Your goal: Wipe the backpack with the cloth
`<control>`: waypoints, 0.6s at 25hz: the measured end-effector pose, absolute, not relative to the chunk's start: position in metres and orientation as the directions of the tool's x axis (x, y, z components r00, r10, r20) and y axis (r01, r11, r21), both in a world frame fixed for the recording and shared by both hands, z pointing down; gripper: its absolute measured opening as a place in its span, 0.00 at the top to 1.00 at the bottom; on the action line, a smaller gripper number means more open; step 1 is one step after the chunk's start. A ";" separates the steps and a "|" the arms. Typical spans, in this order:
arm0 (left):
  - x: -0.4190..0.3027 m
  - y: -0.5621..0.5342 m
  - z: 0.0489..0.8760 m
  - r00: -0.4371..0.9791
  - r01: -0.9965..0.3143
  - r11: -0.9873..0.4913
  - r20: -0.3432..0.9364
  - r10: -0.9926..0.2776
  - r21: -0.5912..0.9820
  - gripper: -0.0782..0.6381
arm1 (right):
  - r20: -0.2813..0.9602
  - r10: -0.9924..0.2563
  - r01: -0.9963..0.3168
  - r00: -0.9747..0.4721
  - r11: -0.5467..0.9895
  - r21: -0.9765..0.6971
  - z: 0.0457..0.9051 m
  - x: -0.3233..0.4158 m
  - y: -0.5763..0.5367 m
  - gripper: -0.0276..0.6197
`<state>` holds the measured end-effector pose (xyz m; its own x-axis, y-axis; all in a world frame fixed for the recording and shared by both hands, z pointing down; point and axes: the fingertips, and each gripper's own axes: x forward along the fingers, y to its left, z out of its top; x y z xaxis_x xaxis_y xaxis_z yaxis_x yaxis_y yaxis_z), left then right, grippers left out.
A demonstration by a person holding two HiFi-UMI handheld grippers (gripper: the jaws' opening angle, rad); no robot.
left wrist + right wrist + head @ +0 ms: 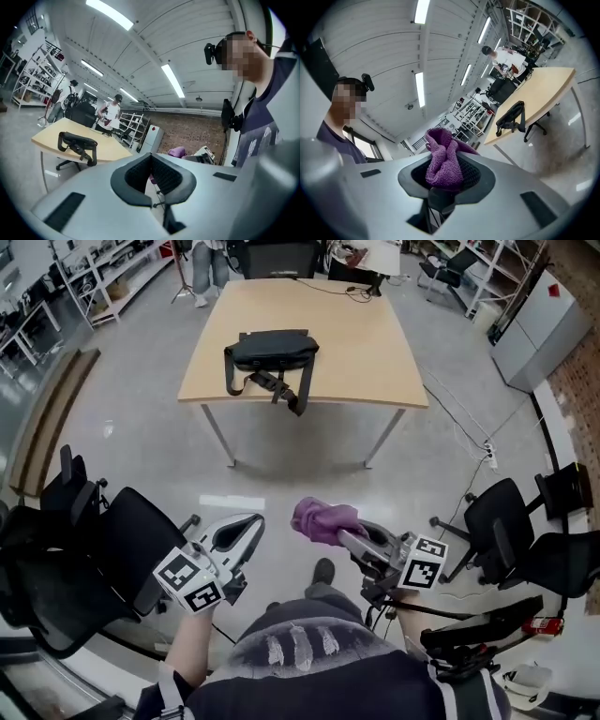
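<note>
Clamping purple cloth, right tongs; left tongs together, empty; backpack on table.

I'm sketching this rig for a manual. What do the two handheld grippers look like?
Both the left gripper and right gripper have pale grey shells with dark ribbed pads inside. Each carries a white cube printed with black square markers. The person wears a dark printed top.

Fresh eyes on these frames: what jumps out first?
First is the purple cloth, bunched up and clamped in the right hand-held gripper, low in the head view. Next is the black backpack lying on the wooden table across the floor, with its straps trailing toward the near edge. The left hand-held gripper is shut with nothing in it.
</note>
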<state>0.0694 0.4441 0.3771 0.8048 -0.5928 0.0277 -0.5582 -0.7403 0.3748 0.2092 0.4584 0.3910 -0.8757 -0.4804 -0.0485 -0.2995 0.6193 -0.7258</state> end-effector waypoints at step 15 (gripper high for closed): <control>0.128 0.245 0.375 0.762 -0.628 -0.704 0.079 -0.643 0.330 0.88 | 0.148 -0.573 -0.553 -0.806 0.641 -0.533 0.401 0.302 0.236 0.82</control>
<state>0.1283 0.2454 0.3748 0.7620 -0.6428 0.0786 -0.6282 -0.7044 0.3304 0.3021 0.2362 0.4013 -0.8062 -0.5729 0.1477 -0.5529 0.6408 -0.5326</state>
